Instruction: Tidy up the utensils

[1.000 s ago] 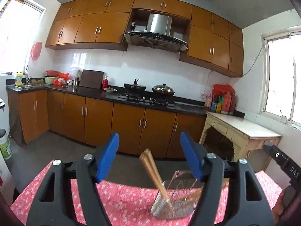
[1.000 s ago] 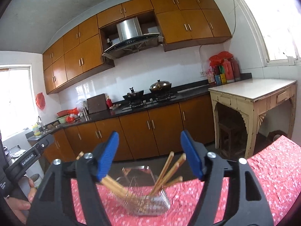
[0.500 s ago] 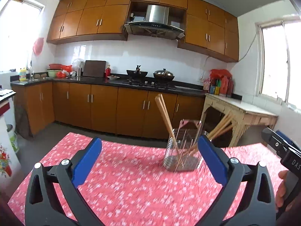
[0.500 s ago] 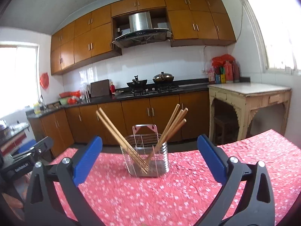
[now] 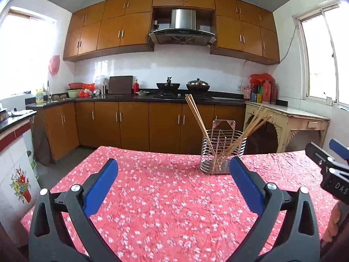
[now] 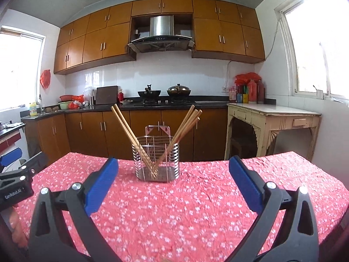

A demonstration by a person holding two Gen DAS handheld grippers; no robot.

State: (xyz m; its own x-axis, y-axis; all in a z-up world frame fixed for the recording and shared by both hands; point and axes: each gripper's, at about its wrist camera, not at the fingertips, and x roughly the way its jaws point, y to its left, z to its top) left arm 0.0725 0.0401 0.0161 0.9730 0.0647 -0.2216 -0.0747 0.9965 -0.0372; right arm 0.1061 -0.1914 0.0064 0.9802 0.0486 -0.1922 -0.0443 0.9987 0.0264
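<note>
Chopsticks (image 6: pixel 185 124): wooden, standing tilted in the holder, two leaning left, the others leaning right.
Holder (image 6: pixel 156 159): wire metal basket, upright on the desk, near its far edge.
Desk (image 6: pixel 196 207): covered with a red flowered cloth; the holder is the only thing seen on it.
Left gripper (image 5: pixel 173 182): jaws wide apart, blue pads bare, nothing between them, touching nothing; holder ahead and to its right, well apart.
Right gripper (image 6: pixel 173 182): jaws wide apart, nothing held or touched; holder straight ahead, apart from the pads.
Hand (image 6: pixel 16 227): partly seen at the left edge, under the left gripper.
</note>
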